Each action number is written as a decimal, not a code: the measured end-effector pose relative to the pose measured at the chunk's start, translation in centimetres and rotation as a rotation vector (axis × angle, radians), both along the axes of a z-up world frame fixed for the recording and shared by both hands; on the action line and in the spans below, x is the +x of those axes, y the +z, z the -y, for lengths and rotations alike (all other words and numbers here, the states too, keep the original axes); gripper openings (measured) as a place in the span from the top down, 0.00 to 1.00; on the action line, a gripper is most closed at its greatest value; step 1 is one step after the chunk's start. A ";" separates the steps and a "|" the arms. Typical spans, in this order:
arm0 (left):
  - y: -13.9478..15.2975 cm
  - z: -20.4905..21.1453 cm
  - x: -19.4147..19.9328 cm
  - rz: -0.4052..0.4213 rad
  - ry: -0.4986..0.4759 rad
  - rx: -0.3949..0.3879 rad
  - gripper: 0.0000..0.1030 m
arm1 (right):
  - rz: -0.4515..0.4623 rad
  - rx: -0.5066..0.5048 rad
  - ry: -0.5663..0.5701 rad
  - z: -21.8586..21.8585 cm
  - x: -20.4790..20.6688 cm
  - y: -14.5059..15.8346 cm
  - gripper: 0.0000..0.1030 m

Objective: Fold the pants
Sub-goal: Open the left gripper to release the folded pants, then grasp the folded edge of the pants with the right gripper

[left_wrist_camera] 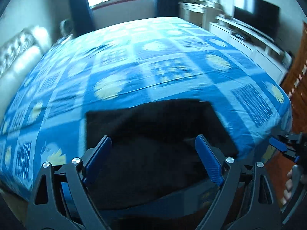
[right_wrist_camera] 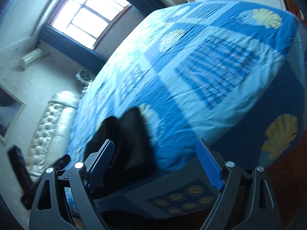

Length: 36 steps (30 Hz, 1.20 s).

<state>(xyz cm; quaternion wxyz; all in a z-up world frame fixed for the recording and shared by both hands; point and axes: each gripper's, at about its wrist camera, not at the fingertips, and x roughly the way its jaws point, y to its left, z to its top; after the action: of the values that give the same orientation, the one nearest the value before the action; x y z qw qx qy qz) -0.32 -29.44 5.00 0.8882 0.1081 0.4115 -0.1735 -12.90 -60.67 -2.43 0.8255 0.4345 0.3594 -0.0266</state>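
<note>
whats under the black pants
The pants lie folded on the blue patterned bedspread, near the bed's front edge. Nothing else shows around them; the patch of bedspread beneath is covered.

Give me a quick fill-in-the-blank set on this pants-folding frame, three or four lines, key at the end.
1. The black pants lie folded on the ____ bedspread.
2. The left gripper has its jaws ____, gripping nothing.
3. The right gripper holds ____.
4. Against the wall to the right of the bed stands a dark ____ on a white cabinet.

Missing words: blue; open; nothing; television
</note>
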 end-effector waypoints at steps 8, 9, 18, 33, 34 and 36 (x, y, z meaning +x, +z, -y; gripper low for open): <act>-3.6 -12.7 1.9 -0.062 0.152 0.011 0.14 | -0.041 0.161 0.198 -5.8 7.2 -2.0 0.17; -3.9 -13.7 1.6 -0.069 0.165 0.002 0.14 | -0.054 0.155 0.218 -6.4 8.0 -2.2 0.17; -6.3 -17.7 0.7 -0.152 0.208 -0.124 0.14 | -0.126 0.136 0.306 -9.9 12.0 -4.4 0.38; -7.3 -16.4 0.8 -0.193 0.182 -0.178 0.13 | -0.037 -0.017 0.296 -7.9 11.0 -0.3 0.89; -7.5 -16.1 0.9 -0.194 0.181 -0.170 0.13 | -0.055 -0.018 0.289 -7.5 10.9 -0.9 0.89; -8.1 -15.4 1.1 -0.209 0.177 -0.152 0.13 | -0.093 -0.014 0.277 -6.8 10.7 -2.5 0.89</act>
<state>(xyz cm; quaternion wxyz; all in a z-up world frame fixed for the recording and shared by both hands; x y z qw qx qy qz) 0.79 -13.99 -3.12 0.8579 -0.0148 0.4954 -0.1355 -2.25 -53.87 -4.89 0.8067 0.3730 0.4536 0.0648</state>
